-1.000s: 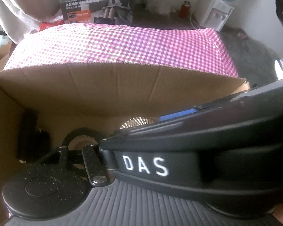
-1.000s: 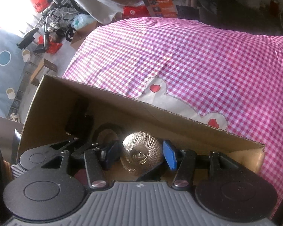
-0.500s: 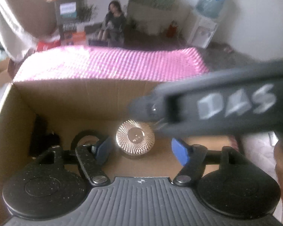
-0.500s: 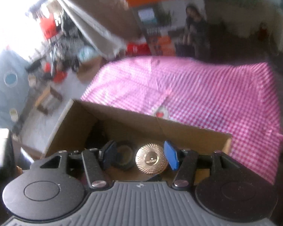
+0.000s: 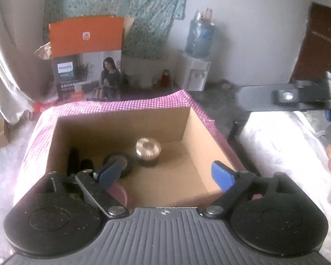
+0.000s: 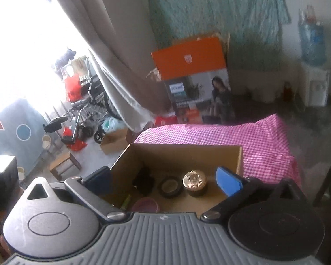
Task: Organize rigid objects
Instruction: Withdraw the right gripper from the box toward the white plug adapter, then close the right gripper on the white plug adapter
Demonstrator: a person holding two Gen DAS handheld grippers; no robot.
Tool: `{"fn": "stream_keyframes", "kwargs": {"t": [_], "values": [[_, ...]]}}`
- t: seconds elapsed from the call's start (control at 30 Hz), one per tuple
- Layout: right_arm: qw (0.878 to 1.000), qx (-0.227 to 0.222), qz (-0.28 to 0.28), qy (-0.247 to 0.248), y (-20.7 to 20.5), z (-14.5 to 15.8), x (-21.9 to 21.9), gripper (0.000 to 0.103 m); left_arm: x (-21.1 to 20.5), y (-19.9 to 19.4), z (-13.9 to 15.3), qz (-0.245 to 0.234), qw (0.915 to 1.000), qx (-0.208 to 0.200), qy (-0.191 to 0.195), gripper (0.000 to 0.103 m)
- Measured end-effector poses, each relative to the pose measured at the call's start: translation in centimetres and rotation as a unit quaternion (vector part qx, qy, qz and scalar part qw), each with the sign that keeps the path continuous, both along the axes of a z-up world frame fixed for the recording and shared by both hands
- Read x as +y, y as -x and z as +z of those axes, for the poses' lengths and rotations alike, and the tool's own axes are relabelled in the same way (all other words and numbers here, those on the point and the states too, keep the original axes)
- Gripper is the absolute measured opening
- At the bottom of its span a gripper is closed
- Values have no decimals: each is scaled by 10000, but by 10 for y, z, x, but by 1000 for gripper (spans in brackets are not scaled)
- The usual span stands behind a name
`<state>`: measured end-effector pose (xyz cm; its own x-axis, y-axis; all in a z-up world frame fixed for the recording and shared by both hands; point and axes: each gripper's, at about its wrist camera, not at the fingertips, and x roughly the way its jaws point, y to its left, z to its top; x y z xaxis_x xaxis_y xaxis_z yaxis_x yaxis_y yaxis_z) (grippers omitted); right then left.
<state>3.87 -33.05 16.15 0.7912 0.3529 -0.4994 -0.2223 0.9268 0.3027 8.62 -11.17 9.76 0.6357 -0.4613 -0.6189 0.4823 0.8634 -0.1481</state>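
An open cardboard box (image 5: 94,130) (image 6: 183,152) sits on a pink checked cloth. Inside are a dark jar with a ribbed gold lid (image 5: 148,151) (image 6: 194,182), a black tape roll (image 5: 118,162) (image 6: 170,186), a black object (image 5: 76,160) (image 6: 143,182) and a pink round lid (image 5: 119,195) (image 6: 145,205). My left gripper (image 5: 167,173) is open and empty above the box's near edge. My right gripper (image 6: 165,182) is open and empty, above and in front of the box. The right gripper's black body (image 5: 286,97) shows at the right in the left wrist view.
The pink checked cloth (image 5: 121,106) (image 6: 209,134) covers the surface under the box. A white surface (image 5: 275,145) lies to the right. An orange Philips carton (image 5: 86,61) (image 6: 194,79) stands behind. A water dispenser (image 5: 196,68), curtains and a wheelchair (image 6: 86,110) are further off.
Both grippers have pulled up and back from the box and opened wider. The right gripper has swung out of the left wrist view's centre to its right edge. The gold-lidded jar stays in the box.
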Motion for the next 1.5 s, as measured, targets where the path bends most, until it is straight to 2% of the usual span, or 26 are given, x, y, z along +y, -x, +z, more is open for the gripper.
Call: {"fn": "stream_keyframes", "kwargs": {"t": [0.07,0.3,0.5,0.67,0.77,0.83,0.9,1.0,1.07,1.23,1.33,1.43,1.5], "values": [[9995,-193,-152,183,22,-1,8,103,15,15,-4,-8,10000,25,84,100],[9875,-228,-504,1473,67,-27,58,103,47,46,-30,22,9998,162,-96,103],[9852,-109,-670,1575,84,-42,78,103,65,53,-61,56,9982,589,-83,103],[9755,-104,-857,2024,93,-46,91,103,71,56,-76,35,9971,713,-270,103],[9693,-10,-924,2279,90,-50,101,103,74,54,-86,-5,9968,785,-163,103],[9730,-33,-869,2140,89,-56,102,103,78,53,-92,14,9969,791,-11,103],[9821,26,-678,1760,87,-68,100,103,78,55,-98,30,9976,685,-8,103],[9933,280,-389,1047,76,-86,95,103,71,58,-105,-8,9988,366,-336,103],[9960,419,-345,716,68,-97,93,103,64,61,-109,-94,9982,123,-573,103],[9961,744,-406,252,44,-120,89,103,44,71,-117,-366,9919,-462,-1128,96],[9940,996,-416,-164,30,-134,83,100,36,76,-123,-628,9883,-530,-1285,87],[9907,1185,-469,-474,19,-147,77,94,32,73,-128,-699,9866,-538,-1372,79],[9884,1294,-489,-632,12,-154,74,84,31,69,-128,-720,9865,-535,-1370,76]]}}
